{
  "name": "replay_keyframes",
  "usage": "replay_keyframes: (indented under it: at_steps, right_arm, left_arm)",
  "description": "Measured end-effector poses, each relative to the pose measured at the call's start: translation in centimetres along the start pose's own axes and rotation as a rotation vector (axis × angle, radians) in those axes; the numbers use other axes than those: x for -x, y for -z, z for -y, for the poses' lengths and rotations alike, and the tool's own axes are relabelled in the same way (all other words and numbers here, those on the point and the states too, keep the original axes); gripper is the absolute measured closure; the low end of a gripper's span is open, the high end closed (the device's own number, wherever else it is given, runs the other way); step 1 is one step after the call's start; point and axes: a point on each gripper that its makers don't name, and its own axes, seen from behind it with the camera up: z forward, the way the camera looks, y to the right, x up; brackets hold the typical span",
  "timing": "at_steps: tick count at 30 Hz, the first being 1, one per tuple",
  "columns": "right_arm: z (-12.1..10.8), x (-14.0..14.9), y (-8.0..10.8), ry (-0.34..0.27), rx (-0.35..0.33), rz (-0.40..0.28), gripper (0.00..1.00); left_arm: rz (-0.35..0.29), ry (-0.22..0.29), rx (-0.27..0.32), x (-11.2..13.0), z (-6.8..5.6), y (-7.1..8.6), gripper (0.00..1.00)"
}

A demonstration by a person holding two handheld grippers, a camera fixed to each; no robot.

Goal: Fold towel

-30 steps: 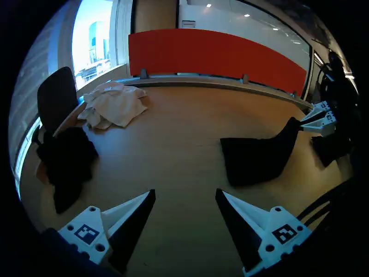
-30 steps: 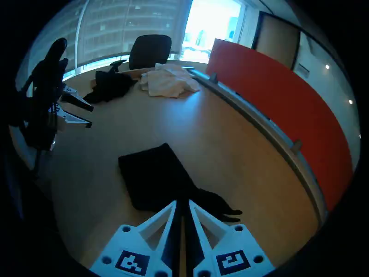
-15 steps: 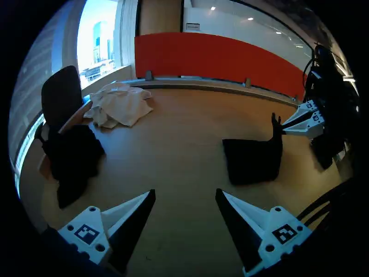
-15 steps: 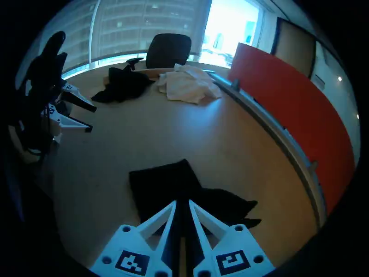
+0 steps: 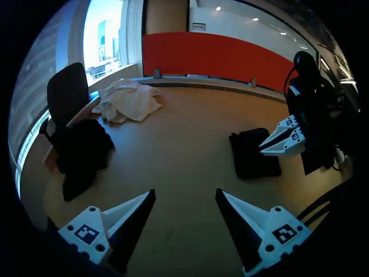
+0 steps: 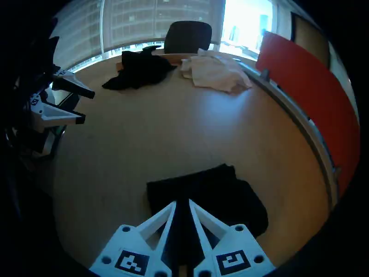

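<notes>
A black towel (image 5: 252,154) lies folded in a compact rectangle on the wooden table (image 5: 184,138), to the right. My right gripper (image 5: 262,147) is low over the towel's right side. In the right gripper view, the right gripper (image 6: 182,204) is shut on the black towel (image 6: 221,194), a narrow strip of dark cloth showing between its fingers. My left gripper (image 5: 184,194) is open near the table's front edge, holding nothing and well apart from the towel. It also appears at the left of the right gripper view, the left gripper (image 6: 89,108) open above the table.
A heap of white towels (image 5: 129,99) lies at the far left of the table, with a pile of black cloth (image 5: 80,152) nearer the edge. A black office chair (image 5: 67,92) stands behind them. A red partition (image 5: 217,53) runs along the table's back edge.
My right gripper has carried the lifted towel edge across and down over the rest of the towel, so it now lies smaller and doubled. My left gripper stayed open in place.
</notes>
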Motion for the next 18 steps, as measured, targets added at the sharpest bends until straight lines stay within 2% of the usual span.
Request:
replay_keyframes:
  at_steps: [4, 7, 12, 13, 17, 18]
  right_arm:
    - [0.2, 0.3, -0.2, -0.011, -0.009, 0.009, 0.94]
    - [0.1, 0.3, -0.1, -0.017, -0.012, 0.008, 0.90]
    - [0.1, 0.3, 0.3, -0.026, -0.016, 0.001, 0.73]
    - [0.1, 0.3, 0.4, -0.028, -0.015, -0.001, 0.69]
    - [0.1, 0.6, 0.9, -0.044, -0.014, -0.006, 0.26]
    - [0.0, 0.7, 1.0, -0.050, -0.014, -0.007, 0.24]
  left_arm:
    - [0.003, 0.007, 0.000, 0.2, 0.2, 0.0, 0.03]
    - [0.005, 0.005, -0.002, 0.2, 0.4, 0.0, 0.03]
    - [0.004, -0.002, -0.006, 0.1, 0.7, 0.0, 0.03]
    - [0.004, -0.001, -0.007, 0.1, 0.8, 0.0, 0.03]
    - [0.002, 0.002, -0.011, 0.1, 1.0, 0.1, 0.03]
    - [0.002, 0.002, -0.012, 0.1, 1.1, 0.1, 0.03]
